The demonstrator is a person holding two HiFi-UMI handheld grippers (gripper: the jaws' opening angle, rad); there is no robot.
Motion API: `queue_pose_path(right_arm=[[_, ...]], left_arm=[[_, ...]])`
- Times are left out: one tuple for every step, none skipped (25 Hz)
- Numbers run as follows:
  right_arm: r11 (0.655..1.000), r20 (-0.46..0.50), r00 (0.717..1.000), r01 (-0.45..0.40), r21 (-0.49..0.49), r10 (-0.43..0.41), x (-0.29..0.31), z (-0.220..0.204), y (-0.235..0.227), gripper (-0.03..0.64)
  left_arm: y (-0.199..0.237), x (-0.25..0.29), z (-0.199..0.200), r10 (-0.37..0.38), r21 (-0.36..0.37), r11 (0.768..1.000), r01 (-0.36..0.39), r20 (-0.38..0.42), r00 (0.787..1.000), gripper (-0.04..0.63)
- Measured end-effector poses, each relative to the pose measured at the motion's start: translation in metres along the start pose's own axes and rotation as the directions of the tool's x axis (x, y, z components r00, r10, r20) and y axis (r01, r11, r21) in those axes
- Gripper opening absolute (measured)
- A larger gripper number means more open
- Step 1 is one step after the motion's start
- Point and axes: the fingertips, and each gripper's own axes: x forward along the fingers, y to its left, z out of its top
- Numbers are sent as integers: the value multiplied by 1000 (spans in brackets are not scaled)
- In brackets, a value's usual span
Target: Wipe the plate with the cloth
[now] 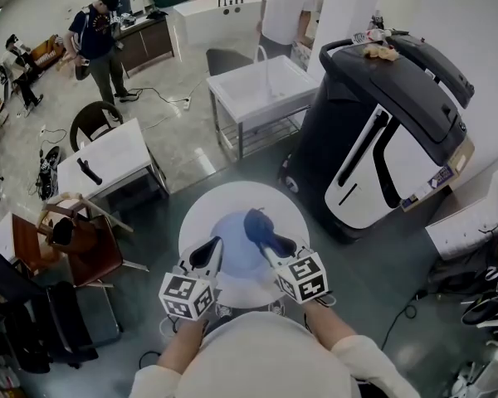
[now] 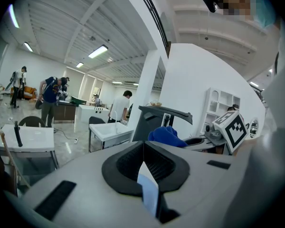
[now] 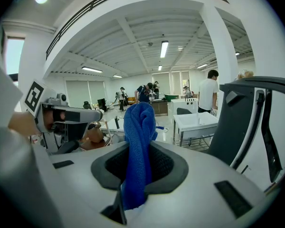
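Seen from the head view, the pale blue plate (image 1: pixel 231 251) is over the round white tabletop (image 1: pixel 201 214), its near rim pinched by the left tool (image 1: pixel 206 257). The right tool (image 1: pixel 275 245) holds the blue cloth (image 1: pixel 257 224) at the plate's far side. The left gripper view shows the jaws clenched on a thin, stiff, probably slick rim, a sensible hold. The right gripper view shows the soft, light cloth bunched mid-fold in closed jaws.

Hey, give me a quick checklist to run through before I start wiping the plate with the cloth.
1. Cloth clamped in right hand-held gripper: ok.
2. Plate rim clamped in left hand-held gripper: ok.
3. Cloth positioned over the plate in the head view: ok.
4. Cloth actually touching the plate: cannot tell.
5. Plate held over the round white table: ok.
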Motion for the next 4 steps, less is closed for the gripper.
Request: queue_pose_path(right_arm=[[1000, 0, 1000, 0, 0, 0, 0, 0, 0, 91], [1000, -1, 1000, 1, 0, -1, 1, 0, 0, 91], [1000, -2, 1000, 1, 0, -1, 1, 0, 0, 91], [1000, -2, 1000, 2, 0, -2, 2, 1, 0, 91]], left_arm=[[0, 0, 0, 1, -1, 1000, -1, -1, 1000, 35], [1, 0, 0, 1, -2, 1000, -1, -1, 1000, 35], [2, 0, 0, 1, -3, 1000, -1, -1, 1000, 35], [3, 0, 0, 2, -4, 1000, -2, 0, 1000, 35]])
